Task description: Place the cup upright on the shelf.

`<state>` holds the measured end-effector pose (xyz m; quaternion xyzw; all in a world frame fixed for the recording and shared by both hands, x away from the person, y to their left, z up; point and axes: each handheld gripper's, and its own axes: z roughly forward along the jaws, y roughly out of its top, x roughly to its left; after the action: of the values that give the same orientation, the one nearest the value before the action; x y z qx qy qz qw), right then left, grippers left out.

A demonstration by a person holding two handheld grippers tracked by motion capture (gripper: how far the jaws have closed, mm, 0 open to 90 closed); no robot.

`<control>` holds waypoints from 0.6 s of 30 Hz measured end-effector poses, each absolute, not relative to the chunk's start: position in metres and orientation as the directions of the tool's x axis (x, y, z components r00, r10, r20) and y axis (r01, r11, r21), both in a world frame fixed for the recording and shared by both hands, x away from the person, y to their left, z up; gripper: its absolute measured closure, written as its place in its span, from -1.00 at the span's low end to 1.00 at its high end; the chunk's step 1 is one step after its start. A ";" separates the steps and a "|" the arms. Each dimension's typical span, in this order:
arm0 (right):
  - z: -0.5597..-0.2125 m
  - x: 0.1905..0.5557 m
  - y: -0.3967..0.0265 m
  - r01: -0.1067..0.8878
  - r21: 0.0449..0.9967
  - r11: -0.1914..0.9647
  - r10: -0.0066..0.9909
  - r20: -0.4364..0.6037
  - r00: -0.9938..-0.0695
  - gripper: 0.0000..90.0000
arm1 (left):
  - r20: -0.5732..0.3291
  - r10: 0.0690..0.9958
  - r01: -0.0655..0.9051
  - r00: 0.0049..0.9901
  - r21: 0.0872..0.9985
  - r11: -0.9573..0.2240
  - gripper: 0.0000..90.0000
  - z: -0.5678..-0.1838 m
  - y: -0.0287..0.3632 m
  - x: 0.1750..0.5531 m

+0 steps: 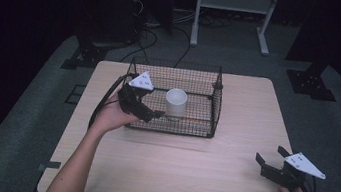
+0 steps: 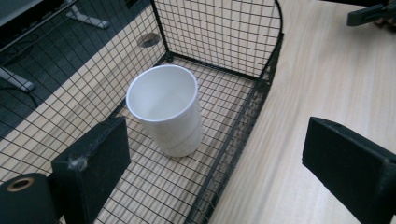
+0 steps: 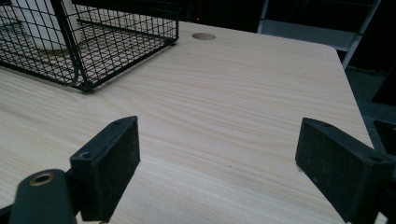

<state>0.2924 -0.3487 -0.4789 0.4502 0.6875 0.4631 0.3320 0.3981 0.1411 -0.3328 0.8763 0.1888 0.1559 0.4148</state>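
Left gripper (image 1: 148,114): jaws spread wide, nothing between them, held over the near-left corner of the wire basket (image 1: 217,107). In the left gripper view (image 2: 219,163) one jaw sits inside the basket above its mesh floor, the other outside over the bare table (image 2: 327,79), so the jaws straddle the basket's near wall; contact with the wire cannot be told. White cup (image 1: 175,102) stands upright and empty on the basket floor, roughly central, just ahead of the left gripper and apart from both jaws; in the left gripper view the cup (image 2: 166,109) is nearer the inside jaw. Left hand (image 1: 115,113) grips the tool from the basket's left side. Right gripper (image 1: 271,160): jaws also spread wide, holding nothing, low over the table's near-right corner, well apart from the basket. Right gripper view (image 3: 217,163): bare tabletop between the jaws, basket corner (image 3: 84,86) farther off at upper left.
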 end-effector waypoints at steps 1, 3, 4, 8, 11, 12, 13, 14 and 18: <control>-0.479 0.292 -0.349 0.311 0.936 0.166 0.926 -0.040 -0.374 -0.71 | 0.119 0.459 0.200 0.881 0.784 -0.587 -0.85 -0.333 0.141 0.396; -0.479 0.293 -0.349 0.310 0.936 0.166 0.926 -0.040 -0.374 -0.71 | 0.122 0.460 0.199 0.880 0.784 -0.588 -0.85 -0.334 0.142 0.394; -0.479 0.292 -0.349 0.313 0.936 0.164 0.927 -0.038 -0.373 -0.71 | 0.125 0.461 0.191 0.879 0.793 -0.579 -0.85 -0.334 0.144 0.389; -0.479 0.292 -0.349 0.313 0.935 0.166 0.927 -0.039 -0.374 -0.71 | 0.129 0.469 0.189 0.874 0.798 -0.572 -0.85 -0.337 0.146 0.381; -0.479 0.292 -0.349 0.314 0.935 0.165 0.927 -0.038 -0.373 -0.71 | 0.136 0.471 0.182 0.871 0.803 -0.568 -0.85 -0.339 0.148 0.375; -0.479 0.292 -0.349 0.315 0.935 0.165 0.927 -0.038 -0.374 -0.71 | 0.135 0.472 0.180 0.871 0.807 -0.563 -0.85 -0.339 0.149 0.373; -0.479 0.292 -0.349 0.315 0.935 0.165 0.927 -0.038 -0.373 -0.71 | 0.134 0.472 0.177 0.872 0.811 -0.557 -0.85 -0.340 0.149 0.371; -0.479 0.292 -0.349 0.315 0.935 0.163 0.927 -0.036 -0.373 -0.71 | 0.135 0.470 0.175 0.872 0.811 -0.558 -0.85 -0.340 0.150 0.370; -0.479 0.292 -0.349 0.315 0.935 0.164 0.927 -0.037 -0.373 -0.71 | 0.136 0.470 0.170 0.872 0.817 -0.551 -0.85 -0.342 0.152 0.363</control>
<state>0.2925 -0.3489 -0.4789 0.4518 0.6874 0.4624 0.3309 0.3631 0.1519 -0.3419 0.8636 0.1853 0.1722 0.4361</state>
